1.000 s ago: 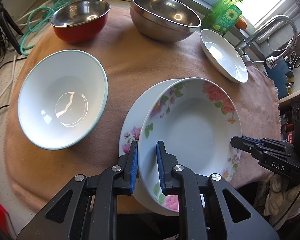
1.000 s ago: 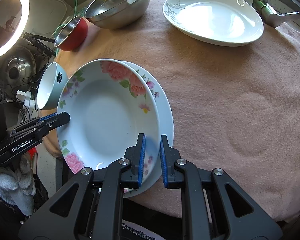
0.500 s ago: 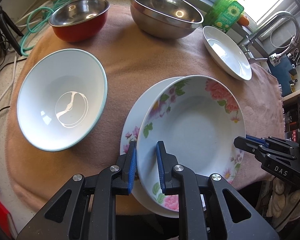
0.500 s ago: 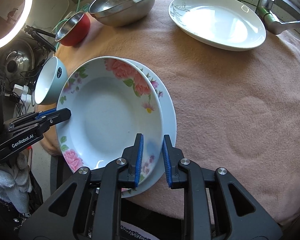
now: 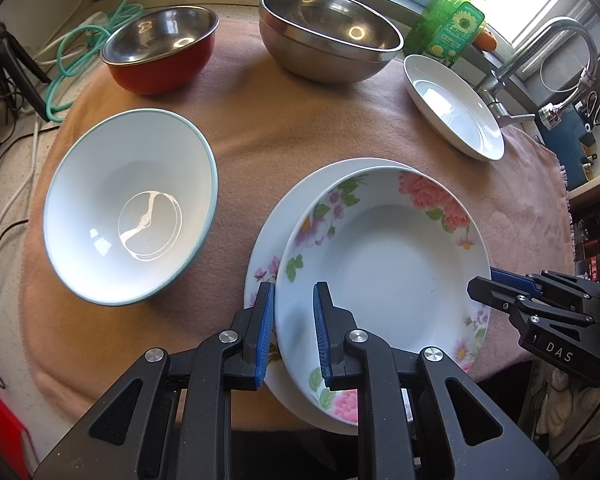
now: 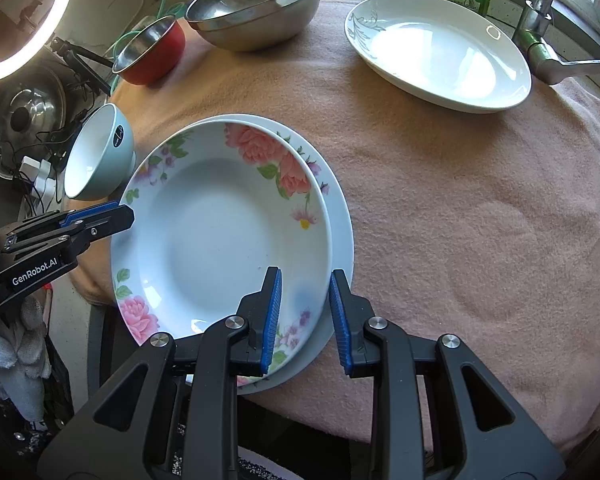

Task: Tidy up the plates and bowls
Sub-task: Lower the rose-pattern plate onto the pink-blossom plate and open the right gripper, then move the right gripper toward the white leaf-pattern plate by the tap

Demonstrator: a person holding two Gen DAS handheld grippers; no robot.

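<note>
Opening a bit wider than a second ago, the right gripper (image 6: 305, 314) has just let its jaws spread; the rim of the flowered plate (image 6: 220, 236) sits between them, and the pads look loose on it now; one pad is over the inside of the plate and the other is past its outer edge. The left gripper (image 5: 291, 332) has not changed; its jaws are clenched on the near rim of the same flowered plate, one pad outside and one inside. The flowered plate lies on top of a second flowered plate (image 5: 276, 220), a little off to one side, on the pink cloth (image 6: 460, 200) over the surface; both stayed in their spot. The white bowl with the blue rim (image 5: 128, 216) sits to the left; the red bowl (image 5: 160, 52) and the big steel bowl (image 5: 328, 36) sit at the back; the white plate (image 6: 436, 52) lies near the tap (image 6: 544, 40).
</note>
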